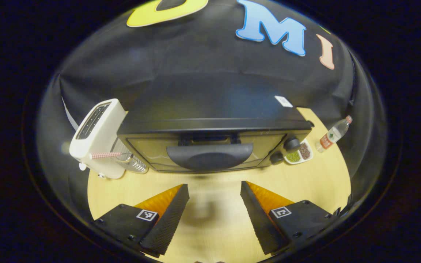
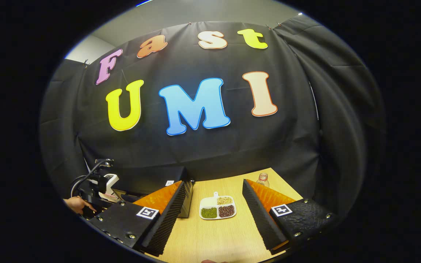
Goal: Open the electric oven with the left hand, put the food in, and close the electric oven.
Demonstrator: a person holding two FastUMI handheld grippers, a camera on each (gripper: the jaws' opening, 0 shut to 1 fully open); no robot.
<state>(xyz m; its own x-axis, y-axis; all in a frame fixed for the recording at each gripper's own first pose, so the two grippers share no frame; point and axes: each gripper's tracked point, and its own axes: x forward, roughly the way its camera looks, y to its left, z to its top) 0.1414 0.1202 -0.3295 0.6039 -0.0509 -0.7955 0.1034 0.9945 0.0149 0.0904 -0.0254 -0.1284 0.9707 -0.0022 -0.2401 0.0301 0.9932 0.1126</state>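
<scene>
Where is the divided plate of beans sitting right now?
In the right gripper view the plate of beans lies on the table between the open fingers, just right of the oven. In the left gripper view it sits beside the oven's knobs, near the bottle.

A wooden table [image 1: 305, 179] carries the oven [image 1: 214, 142], toaster [image 1: 99, 137], divided dish [image 2: 217, 207] and bottle [image 1: 334, 134].

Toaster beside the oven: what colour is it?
Cream-white boxy toaster; clearest in the left gripper view.
</scene>
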